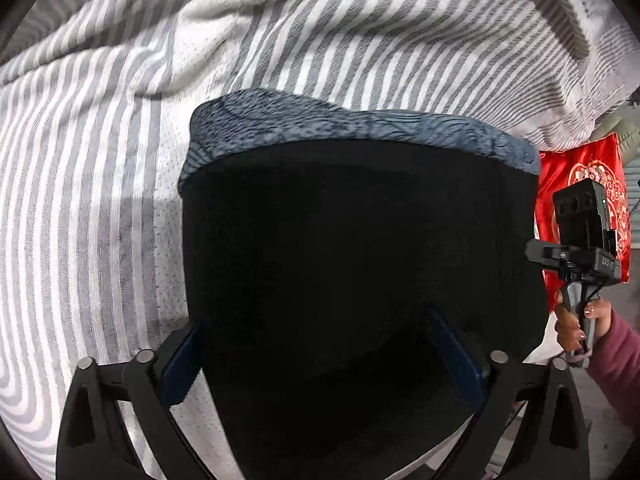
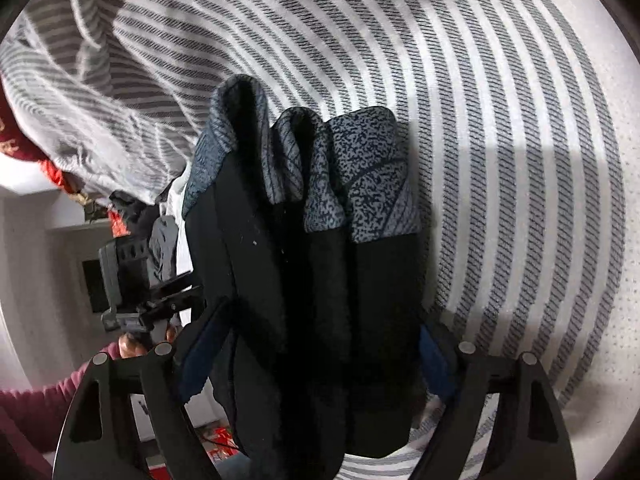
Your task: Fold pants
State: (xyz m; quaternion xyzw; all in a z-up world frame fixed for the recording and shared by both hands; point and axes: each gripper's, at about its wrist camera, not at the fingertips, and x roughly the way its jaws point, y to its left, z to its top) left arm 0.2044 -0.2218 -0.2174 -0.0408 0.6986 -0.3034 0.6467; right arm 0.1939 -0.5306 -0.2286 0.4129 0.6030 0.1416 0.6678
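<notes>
Your left gripper [image 1: 320, 356]: fingers spread, black pants [image 1: 352, 264] between pads; pad contact can't be confirmed. Right gripper [image 2: 316, 364]: fingers spread, bunched pants [image 2: 320, 280] between, contact likewise unclear. Pants w/ grey patterned band [image 1: 360, 128] at 12 o'clock lie on striped sheet [image 1: 100, 160]. Red bag [image 1: 580, 184] at 3 o'clock.

Between the left gripper's [image 1: 320, 356] spread jaws the black pants [image 1: 352, 248] are filling the whole gap. Beyond and left of those jaws, striped bedding [image 1: 100, 160] is lying open; to their right, a red cushion [image 1: 576, 184] is crowding in.
</notes>
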